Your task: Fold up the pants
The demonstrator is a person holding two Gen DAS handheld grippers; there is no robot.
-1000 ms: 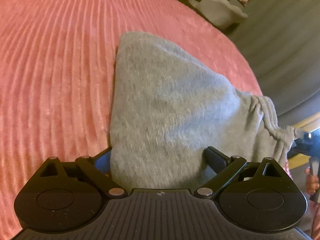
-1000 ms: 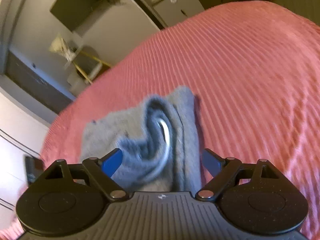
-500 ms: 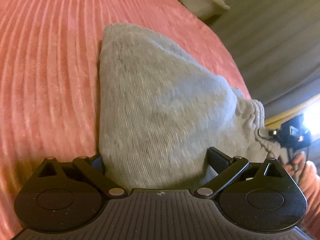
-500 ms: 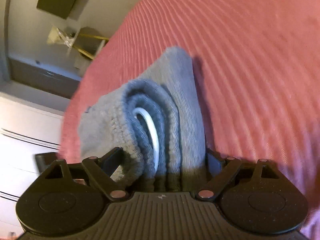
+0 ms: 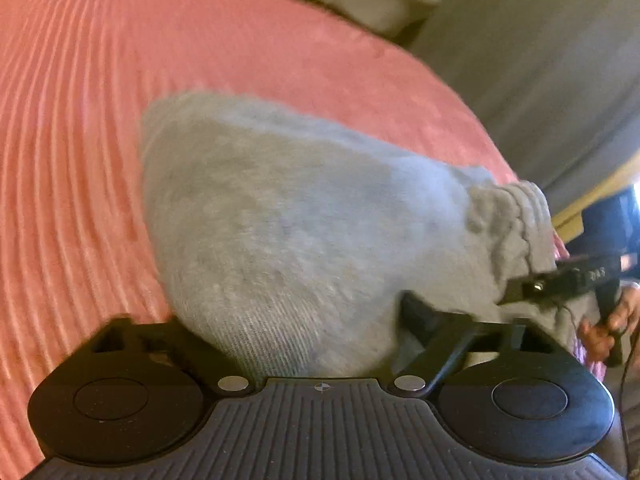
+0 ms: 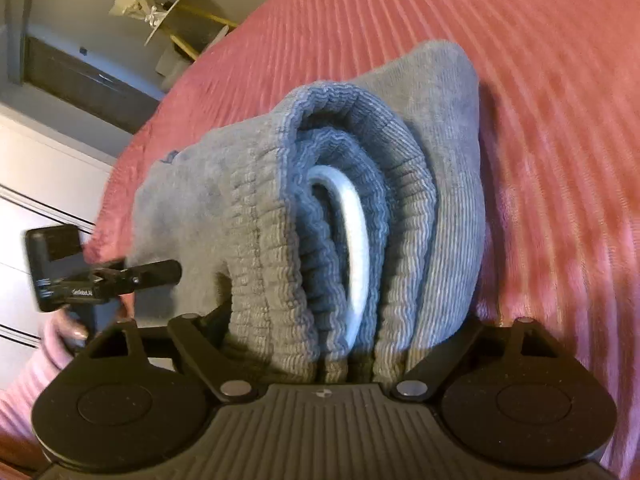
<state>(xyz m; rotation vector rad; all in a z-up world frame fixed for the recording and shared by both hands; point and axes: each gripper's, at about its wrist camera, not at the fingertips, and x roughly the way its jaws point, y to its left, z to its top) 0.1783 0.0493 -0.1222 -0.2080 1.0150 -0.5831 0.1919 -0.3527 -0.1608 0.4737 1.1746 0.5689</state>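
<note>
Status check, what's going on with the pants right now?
Left tongs shut on pants. Right tongs shut on waistband. Pants bunched, lifted over bedspread. Nothing in the way.

Right gripper (image 6: pixel 344 344) clamped on grey pants (image 6: pixel 400 184) at ribbed waistband (image 6: pixel 264 240); white drawstring (image 6: pixel 356 236) loops inside waistband. Pants over pink bedspread (image 6: pixel 540 80).

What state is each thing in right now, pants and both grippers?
grey pants: folded into a thick bundle, held over the pink bedspread.
waistband: bunched in layers, white drawstring showing.
left gripper: shut on the pants' smooth end.
right gripper: shut on the waistband end.
</note>
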